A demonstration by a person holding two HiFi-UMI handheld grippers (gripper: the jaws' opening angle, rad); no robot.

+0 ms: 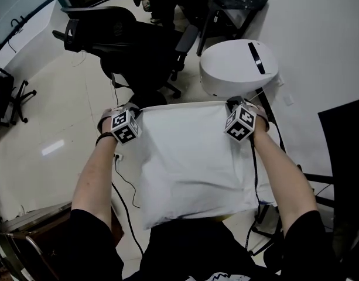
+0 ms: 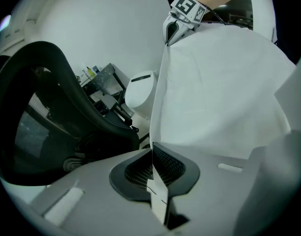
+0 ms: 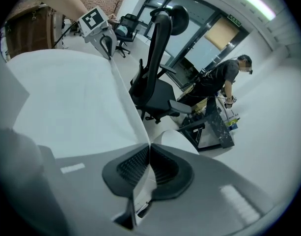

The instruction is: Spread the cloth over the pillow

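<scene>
Left gripper (image 2: pixel 152 150): pads pressed together on the corner of the white cloth (image 2: pixel 224 92). The cloth edge enters the jaws as a thin fold and runs straight up and away from them.

Right gripper (image 3: pixel 149 149): pads likewise closed on the opposite corner of the cloth, with a fold of fabric pinched between them.

In each gripper view the other gripper shows at the far end of the taut top edge.

Pose, head view: both grippers point forward and steeply down. The marker cubes face up. The left hand (image 1: pixel 110 123) and right hand (image 1: pixel 259 122) sit just behind the cubes. Both forearms are stretched forward, roughly parallel, and level with each other.

Cloth position: the far edge is pulled straight between the two grippers. From there the sheet falls back toward the person's torso as one broad panel with soft creases. Its near end bunches at the waist. Whether a pillow lies under it cannot be told.

Surroundings: a black office chair (image 1: pixel 132 51) stands on the pale floor (image 1: pixel 50 127) beyond the left gripper. A white rounded unit (image 1: pixel 238 69) stands beyond the right gripper. Another person (image 3: pixel 224 77) bends over a dark stand far back in the right gripper view.
</scene>
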